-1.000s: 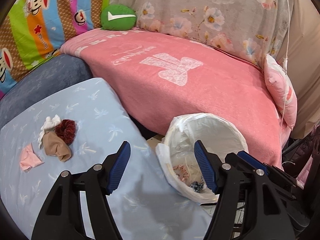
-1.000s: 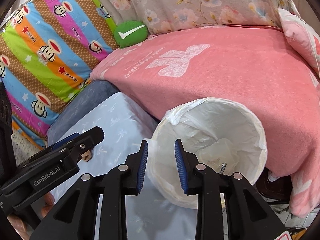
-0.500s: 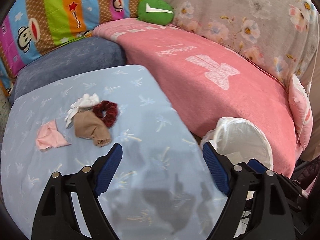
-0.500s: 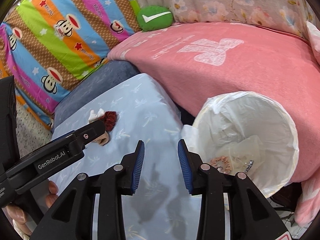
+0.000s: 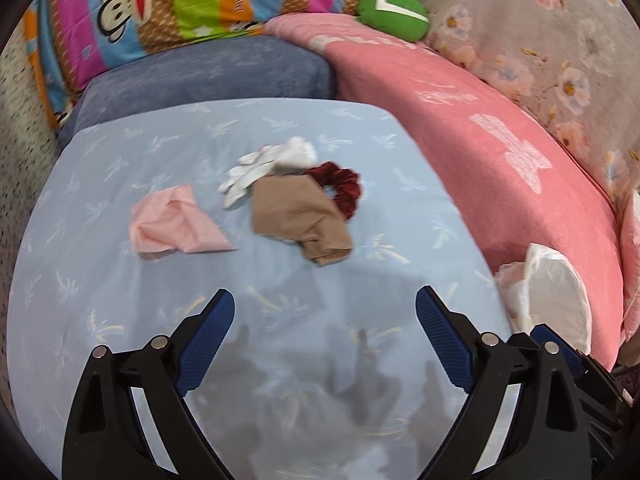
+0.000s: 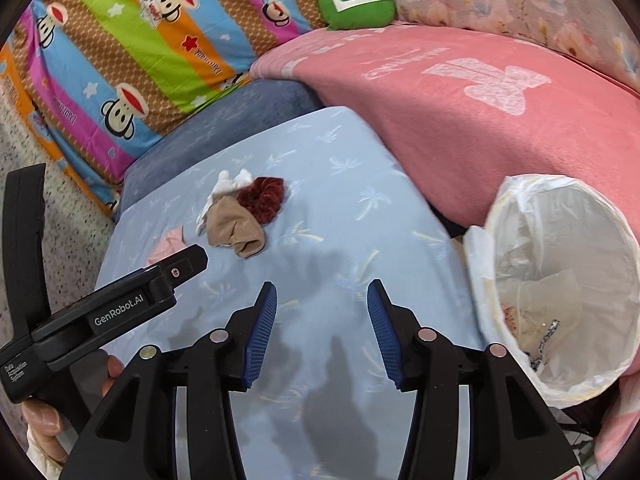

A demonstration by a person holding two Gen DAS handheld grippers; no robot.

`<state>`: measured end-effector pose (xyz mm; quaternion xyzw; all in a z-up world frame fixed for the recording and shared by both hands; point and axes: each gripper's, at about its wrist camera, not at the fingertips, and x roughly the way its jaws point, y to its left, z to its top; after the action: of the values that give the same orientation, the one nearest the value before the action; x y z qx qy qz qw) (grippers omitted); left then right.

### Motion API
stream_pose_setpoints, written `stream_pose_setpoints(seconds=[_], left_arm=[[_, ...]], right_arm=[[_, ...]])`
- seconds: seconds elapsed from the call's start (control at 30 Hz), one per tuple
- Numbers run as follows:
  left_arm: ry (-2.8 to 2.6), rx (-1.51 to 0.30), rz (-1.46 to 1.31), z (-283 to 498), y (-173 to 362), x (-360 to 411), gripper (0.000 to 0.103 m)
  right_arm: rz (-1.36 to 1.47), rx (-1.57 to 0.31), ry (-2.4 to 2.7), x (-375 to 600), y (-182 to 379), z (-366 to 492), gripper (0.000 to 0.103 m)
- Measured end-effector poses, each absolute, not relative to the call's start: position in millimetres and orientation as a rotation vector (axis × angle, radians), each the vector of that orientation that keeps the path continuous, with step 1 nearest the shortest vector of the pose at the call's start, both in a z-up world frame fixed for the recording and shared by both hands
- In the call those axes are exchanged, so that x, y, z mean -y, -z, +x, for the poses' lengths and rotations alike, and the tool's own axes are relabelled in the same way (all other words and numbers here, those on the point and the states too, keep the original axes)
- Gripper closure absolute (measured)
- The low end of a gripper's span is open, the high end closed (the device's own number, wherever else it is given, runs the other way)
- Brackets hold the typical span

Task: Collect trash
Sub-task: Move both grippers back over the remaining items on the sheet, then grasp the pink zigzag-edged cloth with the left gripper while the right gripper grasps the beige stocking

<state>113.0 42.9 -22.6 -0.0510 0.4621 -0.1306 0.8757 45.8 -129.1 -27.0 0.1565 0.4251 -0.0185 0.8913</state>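
Swinging off the bin (image 6: 560, 280), you are bringing both grippers toward the cloth scraps (image 5: 296, 208) at twelve o'clock, jaws opening wide and empty, ready for another pickup.

Light-blue sheet (image 5: 400, 184) carries pink cloth (image 5: 176, 222), tan sock (image 5: 298, 214), white glove (image 5: 268, 166), maroon scrunchie (image 5: 340, 186).

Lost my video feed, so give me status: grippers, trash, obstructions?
Left gripper and right gripper empty, jaws just opening. Pink cloth, tan sock, white glove, red scrunchie lie ahead on blue sheet. Path unobstructed.
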Motion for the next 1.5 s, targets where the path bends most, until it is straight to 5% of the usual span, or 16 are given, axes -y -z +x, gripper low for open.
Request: stream_pose_setpoints(seconds=[0.63, 1.5], left_arm=[[0.052, -1.033, -0.233, 174, 62, -150, 0.012], [0.090, -1.081, -0.210, 214, 93, -146, 0.013]], right_arm=[[0.234, -0.922, -0.048, 46, 52, 144, 0.050], [0.240, -1.001, -0.039, 28, 102, 222, 0.048]])
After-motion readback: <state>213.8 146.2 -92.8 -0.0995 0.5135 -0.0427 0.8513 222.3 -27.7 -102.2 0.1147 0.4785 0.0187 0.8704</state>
